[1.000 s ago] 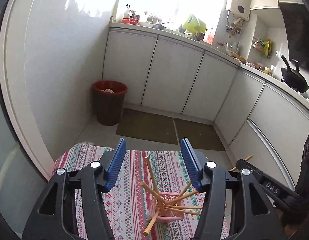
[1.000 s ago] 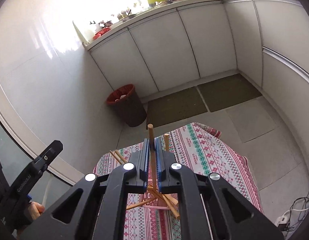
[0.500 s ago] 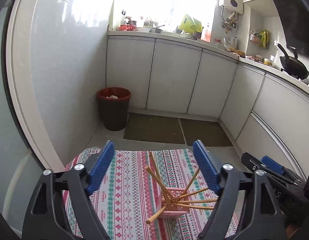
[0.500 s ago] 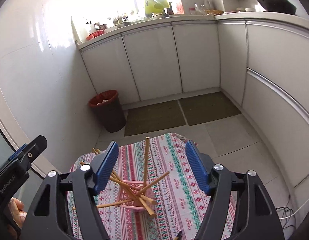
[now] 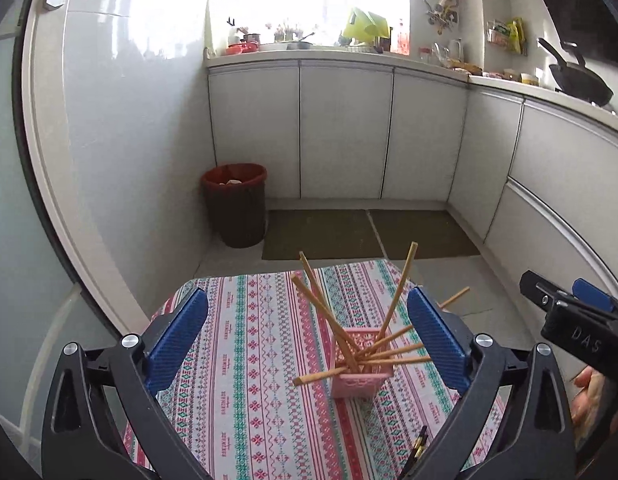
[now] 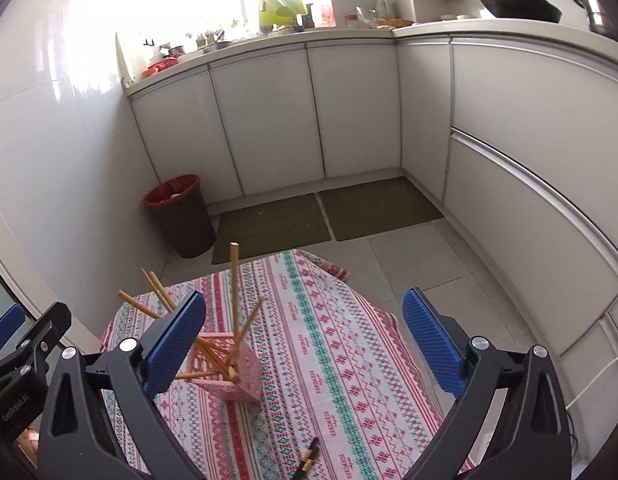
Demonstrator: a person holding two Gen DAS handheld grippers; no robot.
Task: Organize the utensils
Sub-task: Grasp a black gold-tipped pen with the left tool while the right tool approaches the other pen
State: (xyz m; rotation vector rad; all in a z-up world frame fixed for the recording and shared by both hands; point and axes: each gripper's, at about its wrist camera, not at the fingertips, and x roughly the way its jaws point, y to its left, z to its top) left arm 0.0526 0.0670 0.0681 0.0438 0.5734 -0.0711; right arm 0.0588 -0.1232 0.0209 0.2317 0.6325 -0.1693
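A pink slotted basket [image 5: 359,378] [image 6: 239,380] stands on the patterned tablecloth [image 5: 245,360] and holds several wooden chopsticks [image 5: 329,316] [image 6: 233,292] that fan out in all directions. My left gripper [image 5: 309,296] hangs in front of and above the basket, its jaws opening wide, with nothing pressed between the blue pads. My right gripper [image 6: 305,296] is to the right of the basket; its jaws are also opening and hold nothing. Each gripper shows at the edge of the other's view. A dark pen-like thing [image 6: 309,456] lies on the cloth near me.
The small table ends just beyond the basket, with tiled floor and two dark mats [image 5: 325,232] behind it. A red-rimmed bin [image 5: 235,204] stands by the left wall. White cabinets [image 6: 269,120] run along the back and right. A person's hand [image 5: 589,392] holds the right gripper.
My right gripper let go of the chopstick it was shut on, which now stands in the basket. Both grippers opened wide and drew back from the basket.
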